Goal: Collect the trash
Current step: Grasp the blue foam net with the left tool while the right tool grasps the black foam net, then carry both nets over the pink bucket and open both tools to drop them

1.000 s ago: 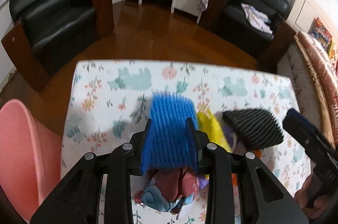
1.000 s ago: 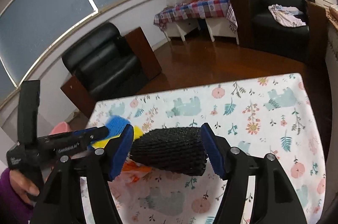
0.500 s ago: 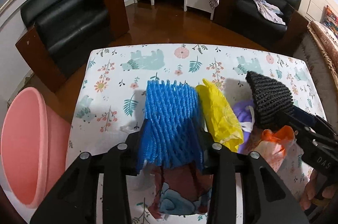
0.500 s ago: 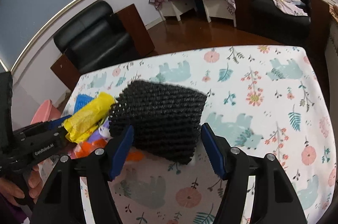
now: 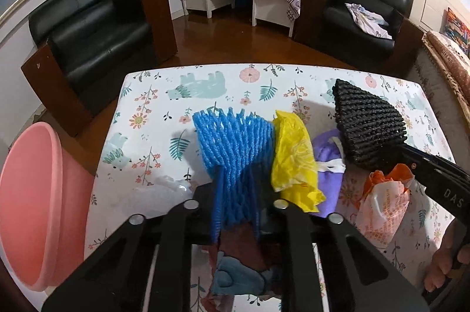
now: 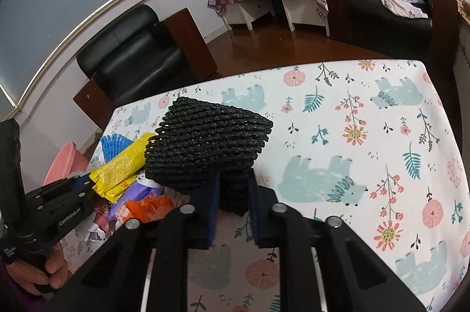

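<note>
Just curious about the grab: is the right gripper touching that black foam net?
Touching. The right wrist view shows the right gripper closing, both blue pads pinching the black foam net between them.

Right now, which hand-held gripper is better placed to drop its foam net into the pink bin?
Left, probably. The left hand-held gripper is closing on the blue foam net, right beside the pink bin. The right hand-held gripper, closing on the black foam net, has the trash pile between it and the bin.

A heap of trash is gathered on the counter (image 5: 205, 85) near its left edge, foam net (image 5: 235, 147) beside plastic bag (image 5: 293, 153); a basin (image 5: 29, 194) is set beyond that edge.
</note>
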{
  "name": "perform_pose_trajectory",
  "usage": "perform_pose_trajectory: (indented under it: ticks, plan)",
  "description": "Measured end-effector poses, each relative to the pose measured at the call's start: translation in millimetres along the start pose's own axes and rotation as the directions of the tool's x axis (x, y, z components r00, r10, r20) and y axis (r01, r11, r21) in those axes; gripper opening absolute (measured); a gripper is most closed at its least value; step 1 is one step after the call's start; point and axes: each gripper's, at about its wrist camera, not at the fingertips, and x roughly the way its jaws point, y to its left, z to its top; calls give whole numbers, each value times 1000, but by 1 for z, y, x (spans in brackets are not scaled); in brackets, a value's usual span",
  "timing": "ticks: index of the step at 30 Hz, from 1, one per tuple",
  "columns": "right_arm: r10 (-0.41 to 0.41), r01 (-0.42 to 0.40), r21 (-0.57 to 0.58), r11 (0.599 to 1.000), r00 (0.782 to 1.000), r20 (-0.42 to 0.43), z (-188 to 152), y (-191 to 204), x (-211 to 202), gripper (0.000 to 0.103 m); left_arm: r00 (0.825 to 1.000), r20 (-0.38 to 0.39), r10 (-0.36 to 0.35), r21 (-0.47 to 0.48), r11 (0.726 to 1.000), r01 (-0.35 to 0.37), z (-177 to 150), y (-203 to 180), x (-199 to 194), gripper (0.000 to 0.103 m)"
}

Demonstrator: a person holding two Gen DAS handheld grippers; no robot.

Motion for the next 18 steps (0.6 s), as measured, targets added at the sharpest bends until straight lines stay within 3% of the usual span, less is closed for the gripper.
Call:
perform_pose_trajectory:
  ticks: [13, 18]
  plan:
    - [59, -59, 7, 998, 995, 78, 6, -3, -19, 12, 996, 78, -40, -117, 992, 49, 1, 25, -50, 10]
    - [79, -80, 15, 997, 992, 103, 8, -3, -29, 12, 989, 109, -102, -144, 983, 117, 0, 30, -71, 10]
